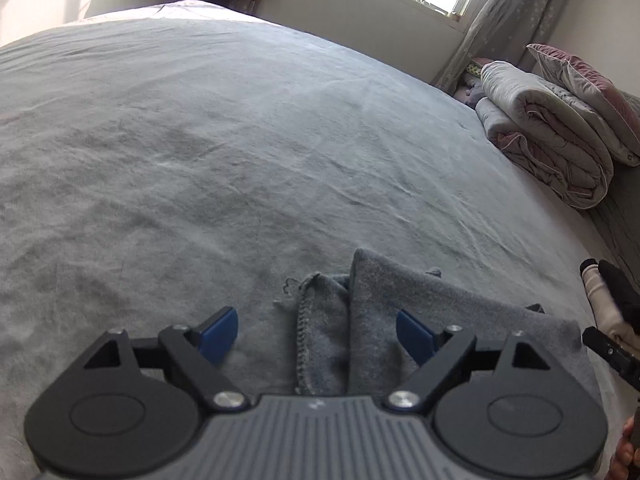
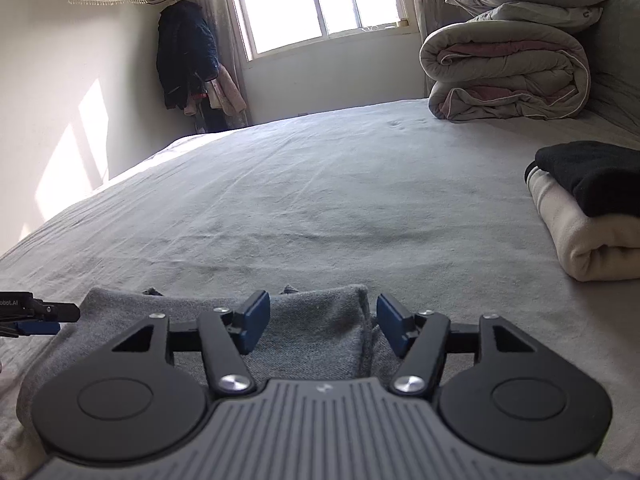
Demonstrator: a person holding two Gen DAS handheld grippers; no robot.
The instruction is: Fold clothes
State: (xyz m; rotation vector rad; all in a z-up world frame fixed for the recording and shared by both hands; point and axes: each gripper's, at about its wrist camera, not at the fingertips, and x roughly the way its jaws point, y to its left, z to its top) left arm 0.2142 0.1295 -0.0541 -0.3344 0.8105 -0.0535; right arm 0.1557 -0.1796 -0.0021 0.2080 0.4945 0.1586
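Grey knitted garment (image 2: 312, 332), soft and limp, is best gripped at its folded edge; left gripper (image 1: 318, 334) and right gripper (image 2: 323, 320) are seen released.

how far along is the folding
Done: a black garment lies folded on a folded cream one, stacked on the bed. In hand: nothing is gripped. The grey garment lies folded under both grippers, and the left gripper and right gripper are open above it. Left: probably moving the grey piece to the stack; no other unfolded clothes show.
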